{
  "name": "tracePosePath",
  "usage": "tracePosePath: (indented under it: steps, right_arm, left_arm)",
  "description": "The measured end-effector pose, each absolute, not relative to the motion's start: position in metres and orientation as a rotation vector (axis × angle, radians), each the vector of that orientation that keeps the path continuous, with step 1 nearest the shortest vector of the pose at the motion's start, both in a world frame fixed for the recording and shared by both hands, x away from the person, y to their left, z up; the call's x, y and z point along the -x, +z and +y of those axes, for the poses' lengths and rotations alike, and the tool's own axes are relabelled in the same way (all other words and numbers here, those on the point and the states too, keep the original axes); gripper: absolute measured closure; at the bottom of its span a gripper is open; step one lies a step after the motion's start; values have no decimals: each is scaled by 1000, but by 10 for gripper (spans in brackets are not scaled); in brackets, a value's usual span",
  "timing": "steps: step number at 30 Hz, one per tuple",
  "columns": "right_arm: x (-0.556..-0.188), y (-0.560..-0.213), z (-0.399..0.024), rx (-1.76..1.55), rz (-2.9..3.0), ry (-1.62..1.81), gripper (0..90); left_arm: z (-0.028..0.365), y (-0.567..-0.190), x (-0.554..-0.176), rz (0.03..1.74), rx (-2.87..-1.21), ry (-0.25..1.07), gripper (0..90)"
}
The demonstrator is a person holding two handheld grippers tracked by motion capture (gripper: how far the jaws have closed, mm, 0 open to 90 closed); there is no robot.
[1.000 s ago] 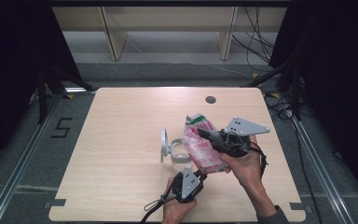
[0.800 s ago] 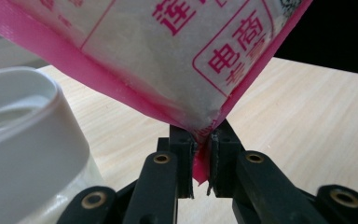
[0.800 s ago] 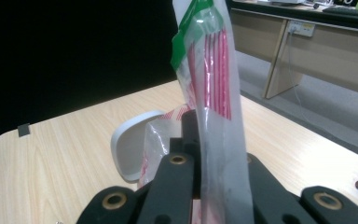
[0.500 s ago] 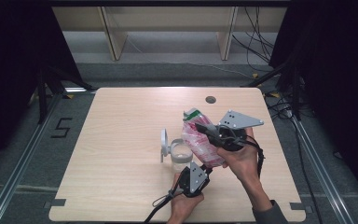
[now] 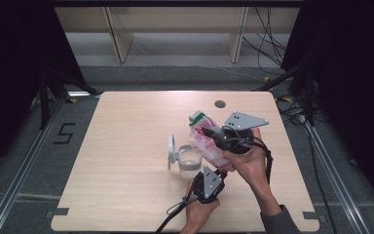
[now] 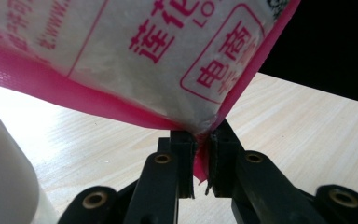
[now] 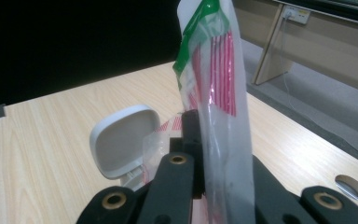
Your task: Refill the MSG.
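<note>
A pink-and-white printed bag (image 5: 208, 147) with a green top edge hangs tilted above the table. My right gripper (image 5: 214, 133) is shut on its upper part; the right gripper view has the bag (image 7: 219, 70) pinched between my jaws (image 7: 200, 127). My left gripper (image 5: 215, 175) is shut on the bag's bottom pink corner, seen close in the left gripper view (image 6: 201, 140) beneath the bag (image 6: 144, 51). A clear jar (image 5: 189, 165) with an open white flip lid (image 5: 171, 151) stands just left of the bag's lower end. The lid (image 7: 123, 140) sits behind the bag.
The light wooden table (image 5: 126, 146) has a round cable hole (image 5: 219, 104) near its far edge. The jar's white side (image 6: 4, 182) stands close to my left jaws. Metal rails run on the floor along both sides, and shelving stands behind.
The right gripper and the bag's top have shifted a little left and away from the person. The left gripper moved forward and right with the bottom corner.
</note>
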State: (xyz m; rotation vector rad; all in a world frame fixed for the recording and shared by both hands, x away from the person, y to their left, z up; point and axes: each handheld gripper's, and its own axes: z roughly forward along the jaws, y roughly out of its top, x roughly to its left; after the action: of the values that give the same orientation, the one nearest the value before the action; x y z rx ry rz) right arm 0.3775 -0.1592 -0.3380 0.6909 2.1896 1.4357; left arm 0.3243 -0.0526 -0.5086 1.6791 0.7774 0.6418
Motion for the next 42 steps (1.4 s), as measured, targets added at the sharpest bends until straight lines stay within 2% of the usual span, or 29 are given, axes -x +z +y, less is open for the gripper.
tracePosePath:
  steps: [42]
  right_arm:
    - [-383,-342,-130,-720,2275,1396,900]
  left_arm:
    - [-54,-511,-325,776,-1650,657,823]
